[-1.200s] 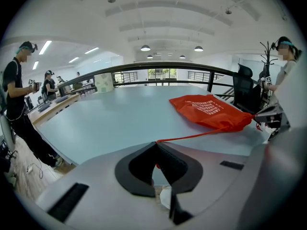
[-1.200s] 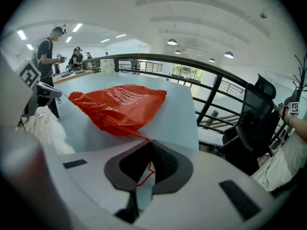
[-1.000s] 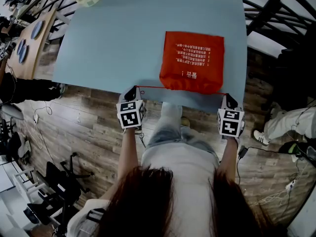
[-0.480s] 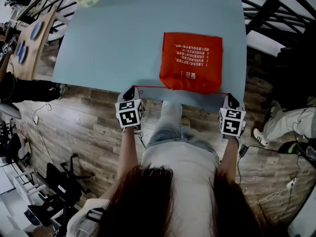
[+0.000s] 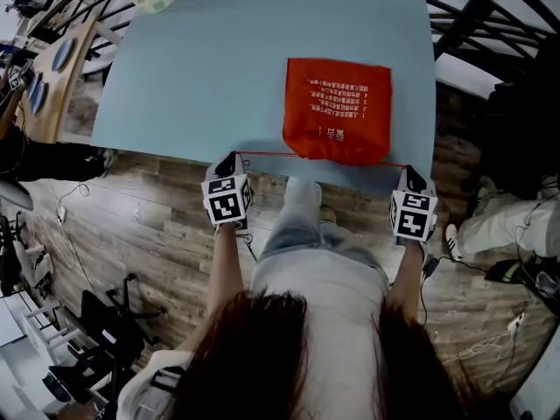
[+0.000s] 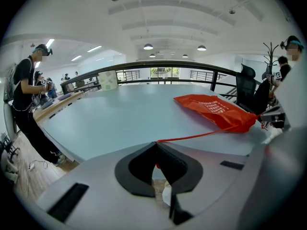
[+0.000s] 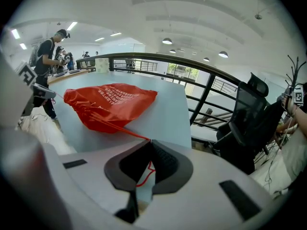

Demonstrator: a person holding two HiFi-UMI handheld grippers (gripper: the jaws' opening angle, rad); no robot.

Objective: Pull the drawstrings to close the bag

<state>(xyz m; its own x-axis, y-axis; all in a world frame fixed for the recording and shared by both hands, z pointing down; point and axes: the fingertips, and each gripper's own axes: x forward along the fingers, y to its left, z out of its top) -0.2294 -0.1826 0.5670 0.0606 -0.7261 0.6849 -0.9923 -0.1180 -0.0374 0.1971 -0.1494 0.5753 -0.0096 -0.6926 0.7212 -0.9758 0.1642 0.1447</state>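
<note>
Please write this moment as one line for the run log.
left gripper: shut on left drawstring | right gripper: shut on right drawstring | bag: on table, mouth gathered

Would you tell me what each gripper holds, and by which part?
Left gripper and right gripper each pinch a drawstring of the red bag, near its end.

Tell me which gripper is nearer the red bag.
The right gripper: only a short piece of drawstring separates it from the bag, while the left gripper holds a longer stretch.
</note>
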